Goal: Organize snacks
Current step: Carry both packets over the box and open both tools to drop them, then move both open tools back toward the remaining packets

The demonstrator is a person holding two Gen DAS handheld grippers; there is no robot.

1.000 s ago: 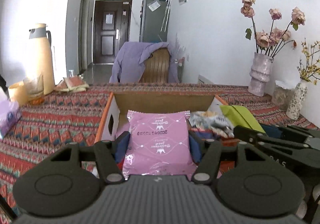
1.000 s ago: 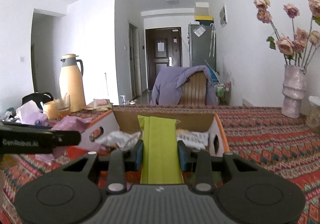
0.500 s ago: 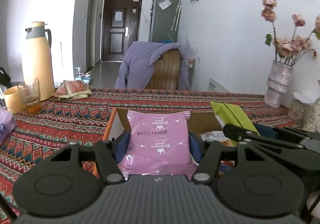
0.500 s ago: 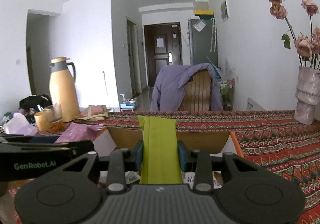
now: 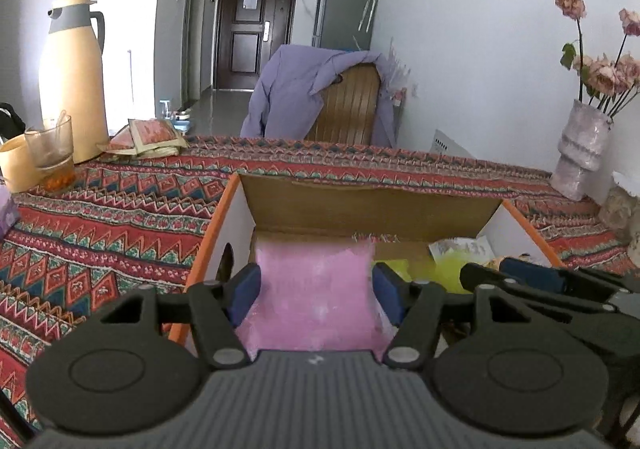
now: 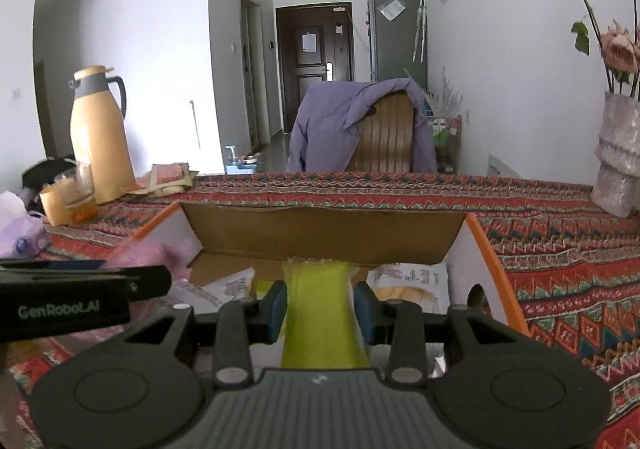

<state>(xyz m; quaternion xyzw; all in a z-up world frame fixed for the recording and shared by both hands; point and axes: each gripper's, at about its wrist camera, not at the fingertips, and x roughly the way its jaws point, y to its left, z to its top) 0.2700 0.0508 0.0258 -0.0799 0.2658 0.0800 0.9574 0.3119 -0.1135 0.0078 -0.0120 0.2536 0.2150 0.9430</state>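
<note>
Snacks are going into the cardboard box [image 5: 368,205] on the patterned bench [image 5: 100,217], and both packets are low inside it. At nine o'clock of the left view stand a yellow jug [image 5: 72,77] and a glass [image 5: 52,149], well apart from the box. The left tool [image 5: 316,285] has the pink packet [image 5: 312,289] between its blue pads [image 5: 244,289]; its jaws are opening, and the blur makes it hard to say whether the pads press on the packet. Toward three o'clock, the right tool [image 6: 320,307] has the green packet [image 6: 320,305] between its pads, its jaws opening too, above white wrappers [image 6: 412,277] on the box floor. The risk I see: a packet let go while tilted may slump against its neighbour or the orange-edged wall [image 6: 492,265], and the two tools, side by side, could knock together.
</note>
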